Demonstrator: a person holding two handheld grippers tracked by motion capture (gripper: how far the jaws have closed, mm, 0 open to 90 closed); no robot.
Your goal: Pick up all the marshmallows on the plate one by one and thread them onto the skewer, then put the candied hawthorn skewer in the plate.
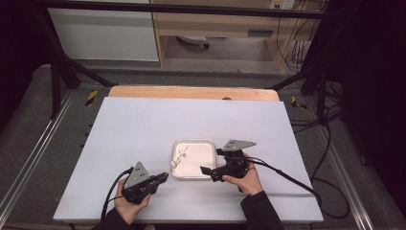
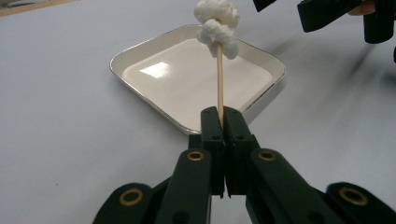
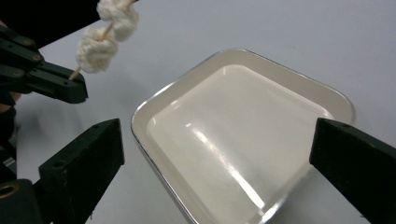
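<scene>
Closest to the high camera, two forearms in dark sleeves are seen entering from the bottom edge, each hand wrapped around a black two-jaw gripper. On the left gripper (image 2: 219, 122) the fingers are pressed together on the lower end of a thin wooden skewer (image 2: 219, 81) — two white, fluffy marshmallow-like lumps (image 2: 217, 25) are threaded on its upper end, raised above the near left edge of a white square tray with rounded corners and a shiny metal rim (image 1: 178, 144). The tray is set on the pale grey desk (image 1: 143, 124), between the two grippers. On the right gripper (image 3: 215, 168) the fingers are spread wide and nothing is held; they are poised over the tray's right side — the skewer and the left gripper's tip are seen beyond them.
</scene>
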